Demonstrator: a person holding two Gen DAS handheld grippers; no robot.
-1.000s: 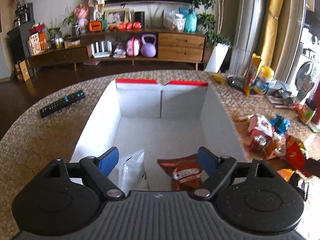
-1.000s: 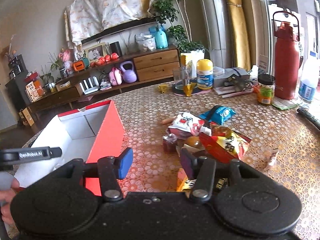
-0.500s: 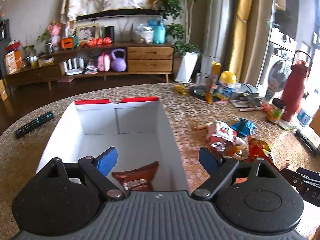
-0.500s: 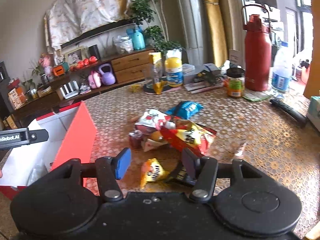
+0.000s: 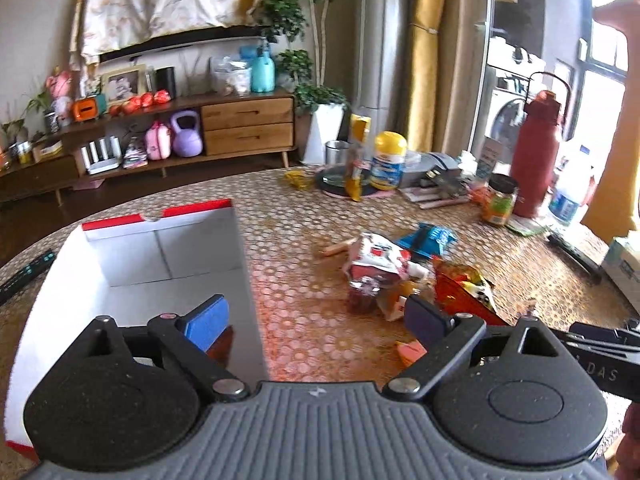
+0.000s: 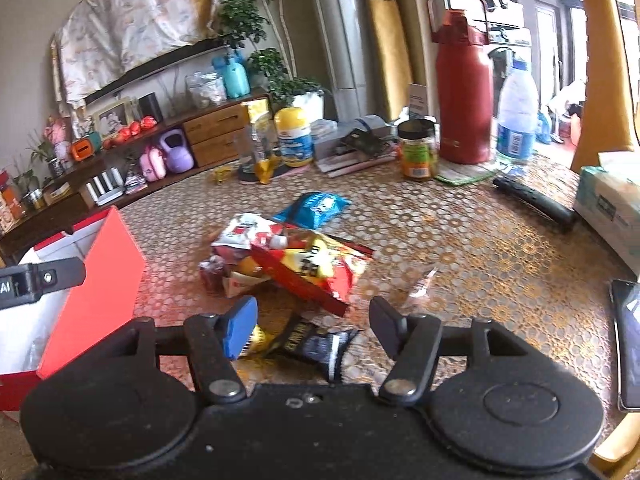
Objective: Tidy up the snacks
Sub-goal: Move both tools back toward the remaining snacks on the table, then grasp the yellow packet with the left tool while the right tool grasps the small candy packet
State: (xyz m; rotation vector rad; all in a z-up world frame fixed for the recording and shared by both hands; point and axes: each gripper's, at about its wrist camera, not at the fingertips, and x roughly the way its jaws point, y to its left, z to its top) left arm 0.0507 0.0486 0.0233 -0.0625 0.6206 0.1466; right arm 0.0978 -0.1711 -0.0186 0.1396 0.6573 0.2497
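Item: snack sorting, collection step in hand. I judge a few packets already boxed, the bulk not yet.

Left hand-held gripper (image 5: 316, 322): jaws spread wide, nothing between them. It hangs over the right wall of the box (image 5: 244, 256), which fills the lower left of the left wrist view. Box: rigid card, white inside, red outside and along the rim, square-cornered. A dark reddish packet (image 5: 222, 346) shows on its floor behind the blue pad; the rest of the contents I cannot make out.

Right hand-held gripper (image 6: 312, 326): jaws wide, empty, poised above a black foil packet (image 6: 316, 346) at lower centre of the right wrist view, with a yellow wrapper (image 6: 256, 342) just beside the blue pad.

Snack pile (image 6: 288, 258): centre of frame, on the surface (image 6: 460, 240), a gold honeycomb-patterned cloth. Crinkled glossy film bags overlapping: a red and yellow bag (image 6: 316, 270), a white and red packet (image 6: 250, 234), and a flat blue pouch (image 6: 316, 208) lying behind them.

Next move, as I read it: lower the right jaws around the black packet, pinch along a flat edge, and carry it left to the box. Slick film may slip; a firm, centred pinch is advisable.
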